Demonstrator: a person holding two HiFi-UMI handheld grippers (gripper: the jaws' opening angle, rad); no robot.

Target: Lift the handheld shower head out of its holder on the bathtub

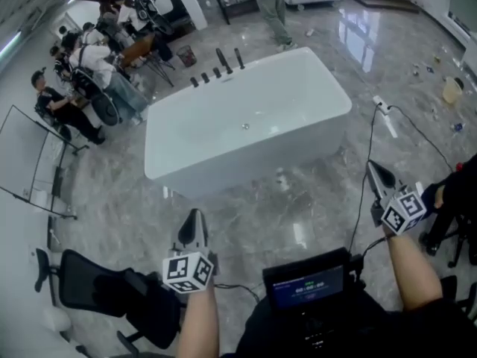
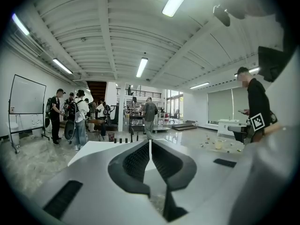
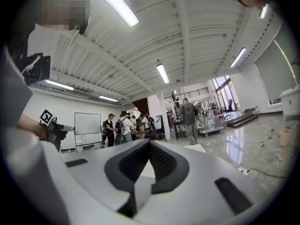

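Note:
A white freestanding bathtub [image 1: 298,88] stands in the middle of the head view. A row of black fittings [image 1: 218,67] sits on its far rim, two of them tall slim rods; which one is the handheld shower head I cannot tell. My left gripper [image 1: 195,215] hovers over the floor short of the tub's near left side, jaws shut and empty. My right gripper [image 1: 372,168] is off the tub's near right corner, also shut with nothing in it. In the left gripper view the tub [image 2: 91,150] and fittings [image 2: 123,139] lie beyond the closed gripper [image 2: 150,142]. The right gripper [image 3: 150,142] shows closed too.
Several people [image 1: 89,69] gather at the back left near a whiteboard [image 1: 30,162]. A black office chair [image 1: 100,288] is by my left arm. A cable with a power strip [image 1: 384,113] lies on the floor right of the tub. A small screen [image 1: 305,283] hangs at my chest.

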